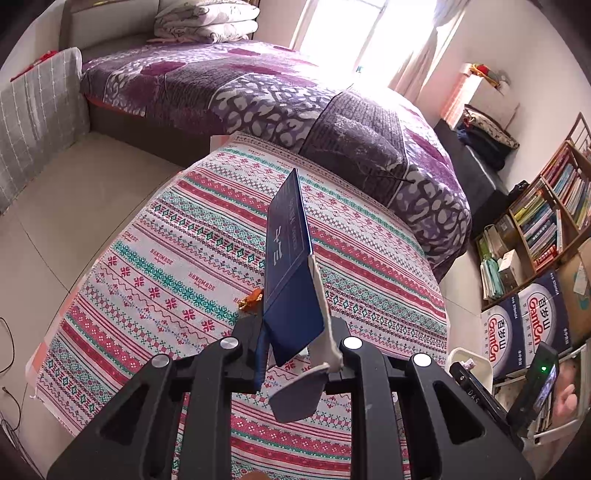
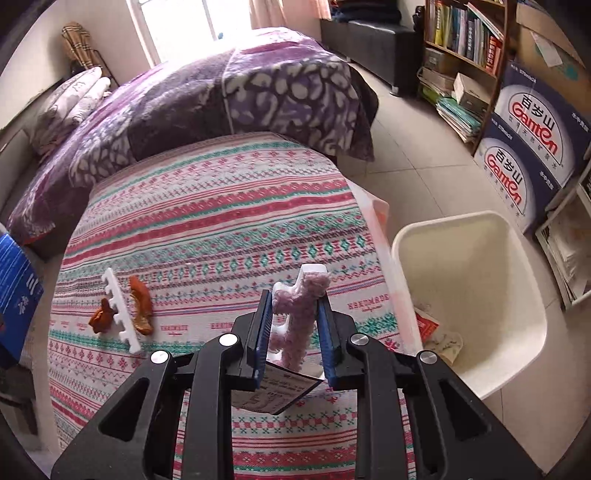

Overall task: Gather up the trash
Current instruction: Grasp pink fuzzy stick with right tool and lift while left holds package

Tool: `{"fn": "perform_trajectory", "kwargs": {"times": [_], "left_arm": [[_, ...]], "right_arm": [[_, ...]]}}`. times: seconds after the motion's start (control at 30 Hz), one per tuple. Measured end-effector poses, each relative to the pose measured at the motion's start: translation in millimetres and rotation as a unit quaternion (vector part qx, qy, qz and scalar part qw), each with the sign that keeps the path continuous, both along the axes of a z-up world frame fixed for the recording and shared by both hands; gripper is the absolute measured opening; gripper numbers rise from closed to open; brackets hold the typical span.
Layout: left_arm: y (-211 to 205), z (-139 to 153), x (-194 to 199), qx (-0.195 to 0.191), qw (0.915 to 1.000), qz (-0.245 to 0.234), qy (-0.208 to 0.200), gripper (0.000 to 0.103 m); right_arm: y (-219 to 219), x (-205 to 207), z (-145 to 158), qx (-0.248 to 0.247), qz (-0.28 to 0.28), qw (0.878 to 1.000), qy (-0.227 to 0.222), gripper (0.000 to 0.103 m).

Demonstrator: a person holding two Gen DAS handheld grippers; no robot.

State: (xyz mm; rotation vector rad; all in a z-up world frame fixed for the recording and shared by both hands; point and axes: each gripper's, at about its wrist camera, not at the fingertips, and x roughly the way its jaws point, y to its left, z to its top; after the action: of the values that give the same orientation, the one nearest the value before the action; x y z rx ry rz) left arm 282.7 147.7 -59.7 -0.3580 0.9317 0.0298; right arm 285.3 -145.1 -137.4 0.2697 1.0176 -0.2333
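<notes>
My left gripper [image 1: 295, 332] is shut on a flattened blue carton [image 1: 290, 258], which stands upright between its fingers above the patterned tablecloth [image 1: 177, 258]. A bit of orange peel [image 1: 253, 297] lies just behind the carton. My right gripper [image 2: 293, 325] is shut on a pink fuzzy piece on a white backing [image 2: 301, 310], with a paper label [image 2: 273, 397] hanging under it. On the cloth to its left lie a white comb-shaped foam strip [image 2: 120, 310] and two orange peels [image 2: 140, 306] [image 2: 101, 317]. The blue carton [image 2: 16, 291] shows at the left edge.
A white bin [image 2: 443, 219] stands on the tiled floor right of the table, with a red packet [image 2: 428, 325] and crumpled paper [image 2: 445, 343] inside. Behind the table is a bed with a purple blanket [image 2: 221, 99]. Ganten boxes [image 2: 532, 122] and a bookshelf [image 2: 465, 33] stand at right.
</notes>
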Motion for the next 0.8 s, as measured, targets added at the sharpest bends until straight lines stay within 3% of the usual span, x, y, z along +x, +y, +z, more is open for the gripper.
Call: {"fn": "perform_trajectory", "kwargs": {"times": [0.17,0.23,0.4,0.5,0.57,0.67,0.8], "left_arm": [[-3.8,-5.2,1.3,0.004,1.0,-0.005,0.006,0.02],[-2.2,-5.3,1.5,0.001,1.0,-0.003,0.006,0.02],[7.6,-1.8,-0.9,-0.005,1.0,0.009,-0.001,0.02],[19.1,1.3,-2.7,-0.014,0.9997,0.02,-0.006,0.02],[25.6,2.9,-3.1,-0.02,0.9994,0.027,-0.007,0.02],[32.1,5.8,-3.5,-0.028,0.999,0.033,-0.011,0.02],[33.4,10.7,-7.0,-0.026,0.9989,0.034,-0.021,0.02]], "right_arm": [[-5.6,-7.0,-21.8,-0.008,-0.005,0.999,0.042,0.023],[-4.3,-10.8,-20.1,0.003,0.0,0.999,0.034,0.023],[25.2,-23.4,37.6,-0.005,0.054,0.996,-0.077,0.023],[60.9,-50.5,95.5,-0.044,0.11,0.973,-0.196,0.023],[82.4,-64.4,124.5,-0.068,0.14,0.957,-0.244,0.023],[104.5,-74.3,151.5,-0.076,0.165,0.943,-0.279,0.023],[117.4,-73.5,164.1,-0.085,0.169,0.94,-0.284,0.023]]}}
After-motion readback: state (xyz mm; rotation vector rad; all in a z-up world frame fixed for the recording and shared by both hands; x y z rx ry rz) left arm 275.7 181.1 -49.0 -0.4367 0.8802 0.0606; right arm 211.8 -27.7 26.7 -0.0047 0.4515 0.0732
